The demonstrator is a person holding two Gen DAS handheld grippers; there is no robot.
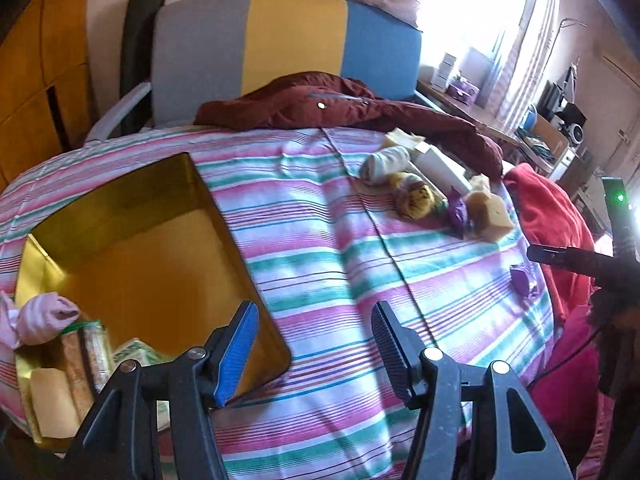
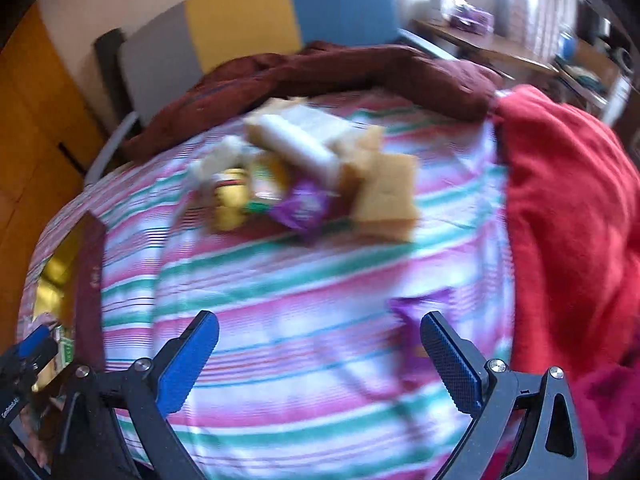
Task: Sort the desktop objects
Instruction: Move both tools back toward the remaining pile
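The left gripper [image 1: 316, 344] hung w/ jaws about half open and nothing between them, over the near edge of the gold box [image 1: 224, 216], which sat on the striped sheet [image 1: 320, 240] of what looked like a bed. The box already held a pink sock roll [image 1: 46, 318], a green-topped packet and a pale block in its near corner.

The right gripper [image 2: 320, 360] had jaws spread wide, empty, w/ a purple wrapper [image 2: 420, 320] lying on the sheet just ahead, nearer the right pad; that view was badly smeared.

Rest of the unsorted pile sat well apart towards the maroon jacket [image 1: 340, 104]: white sock roll [image 1: 384, 162], yellow sock roll [image 1: 416, 196], white tube box [image 1: 444, 168], sponge [image 1: 490, 212], another purple wrapper [image 1: 458, 212].

Likely next step: the near purple wrapper. Best done by centring it between the pads, going low enough to pinch foil not sheet, and closing gently since it's thin & slippery.
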